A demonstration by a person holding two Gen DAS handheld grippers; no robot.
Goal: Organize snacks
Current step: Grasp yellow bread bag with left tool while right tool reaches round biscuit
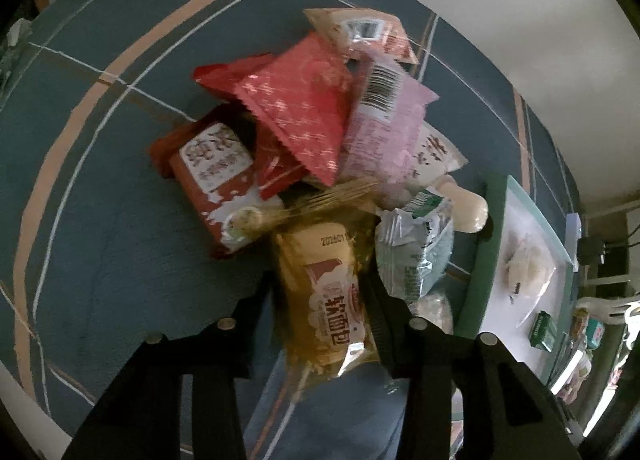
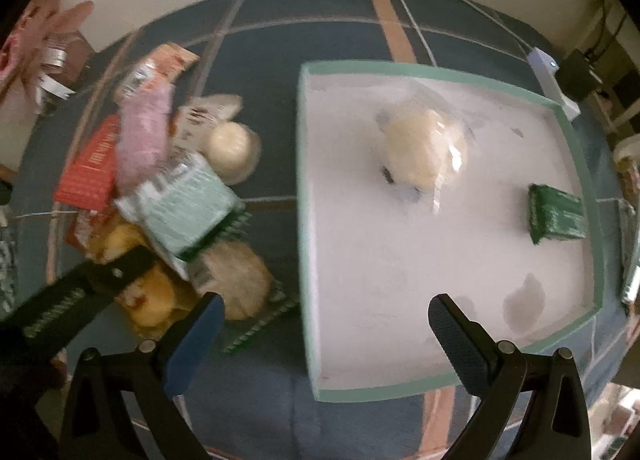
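A heap of snack packets lies on the blue checked cloth (image 1: pixel 100 220). At its near edge is a golden soft-bread packet (image 1: pixel 324 292), and my left gripper (image 1: pixel 320 280) is shut on it, one finger pressing each long side. The right wrist view shows that same gripper (image 2: pixel 100 280) on the yellow packet (image 2: pixel 152 300). My right gripper (image 2: pixel 326 308) hangs open and holds nothing, over the near-left corner of the white tray with a mint-green rim (image 2: pixel 304 180). A pale bun in clear wrap (image 2: pixel 424 148) and a dark green packet (image 2: pixel 556 216) lie in the tray.
The heap holds a red foil packet (image 1: pixel 296 112), a pink one (image 1: pixel 384 132), a red-and-white one (image 1: pixel 212 180), a mint-green one (image 1: pixel 416 248) and a round pale bun (image 1: pixel 468 208). The tray's wall (image 1: pixel 484 244) stands just right of the heap. Clutter lies beyond the cloth's right edge.
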